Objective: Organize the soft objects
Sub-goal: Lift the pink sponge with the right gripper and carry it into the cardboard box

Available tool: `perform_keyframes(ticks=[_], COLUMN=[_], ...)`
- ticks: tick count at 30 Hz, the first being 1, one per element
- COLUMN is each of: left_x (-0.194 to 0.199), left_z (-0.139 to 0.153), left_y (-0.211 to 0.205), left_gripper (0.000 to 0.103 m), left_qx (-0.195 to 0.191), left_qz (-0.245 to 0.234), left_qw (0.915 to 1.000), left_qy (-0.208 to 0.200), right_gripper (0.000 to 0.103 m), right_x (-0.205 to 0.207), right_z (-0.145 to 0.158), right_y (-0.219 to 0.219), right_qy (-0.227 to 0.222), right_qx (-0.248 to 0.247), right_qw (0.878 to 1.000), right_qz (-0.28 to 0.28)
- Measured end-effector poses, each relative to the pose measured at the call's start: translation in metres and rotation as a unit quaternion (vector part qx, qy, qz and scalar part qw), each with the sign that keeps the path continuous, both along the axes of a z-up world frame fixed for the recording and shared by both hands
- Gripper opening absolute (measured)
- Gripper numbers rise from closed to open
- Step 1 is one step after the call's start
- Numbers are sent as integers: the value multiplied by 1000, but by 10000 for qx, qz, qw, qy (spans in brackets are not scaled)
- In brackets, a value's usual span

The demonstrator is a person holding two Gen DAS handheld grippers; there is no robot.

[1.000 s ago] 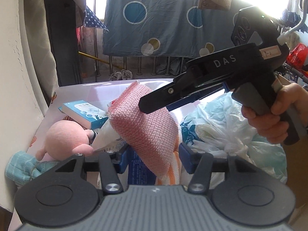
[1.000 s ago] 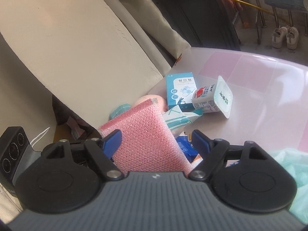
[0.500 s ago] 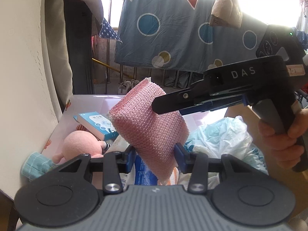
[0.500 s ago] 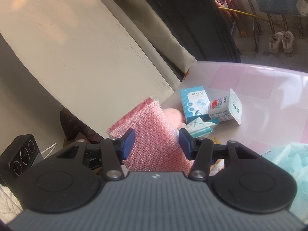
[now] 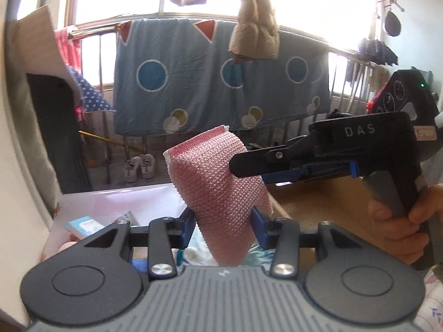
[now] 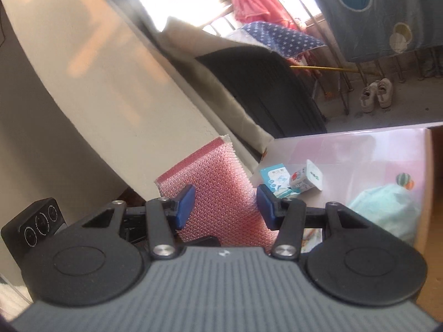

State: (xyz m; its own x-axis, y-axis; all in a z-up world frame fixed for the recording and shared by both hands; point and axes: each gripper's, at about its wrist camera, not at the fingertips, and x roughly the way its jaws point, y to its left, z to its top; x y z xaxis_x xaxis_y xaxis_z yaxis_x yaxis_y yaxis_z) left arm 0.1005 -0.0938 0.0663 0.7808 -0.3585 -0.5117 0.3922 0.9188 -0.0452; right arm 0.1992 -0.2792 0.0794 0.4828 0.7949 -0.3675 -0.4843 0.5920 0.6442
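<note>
A pink knitted sponge pad (image 5: 218,193) hangs in the air above the table, held by both grippers. My left gripper (image 5: 223,228) is shut on its lower end, blue pads pressing both sides. My right gripper (image 6: 225,204) is shut on the same pad (image 6: 213,193); in the left wrist view it reaches in from the right (image 5: 249,166) and clamps the pad's upper part. A pink plush toy (image 5: 67,246) barely shows low on the left, mostly hidden behind my left gripper.
A pink table (image 6: 360,155) holds a blue box (image 6: 274,177), a white carton (image 6: 307,178) and a pale green plastic bag (image 6: 387,207). A cream wall panel (image 6: 83,83) stands at the left. A blue cloth (image 5: 216,83) hangs on the rail behind.
Both grippers have lifted the pink pad well above the table. The left gripper, open a second ago, has closed on the pad's lower end. The table items have dropped low in both views.
</note>
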Motion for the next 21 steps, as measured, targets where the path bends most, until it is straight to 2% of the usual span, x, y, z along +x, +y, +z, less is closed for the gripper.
perform_keyframes(ticks=[4,7,12,15,17,21], left_x=[22,52,114,149,168,199], left_z=[4,-4,-33,-55,-69,-99], left_y=[-52,-95,-151,-174,-186,-197], left_gripper=[45,45,46,46,51,52], left_qx=[-48,12,249,443,596,1014], left_qz=[-589,-961,-1230,-1225,-1217,-991], left_qw=[9981,9948,9882,9849,9824,9775], left_qy=[146,338,878,1141,1286,1561], right_gripper=[49,49,49,49,49,50], right_x=[-24,-29,-3,21,38,82], right_z=[-4,-13,-53,-86,-106,-149], right_y=[-73,-125,-189,-206,-215,-214], right_qy=[133,257,759,1060,1223,1593], right_qx=[185,295,376,371,394,292], right_qw=[9973,9915,9790,9724,9686,9616], right_qz=[-704,-1237,-1854,-2047,-2129,-2217])
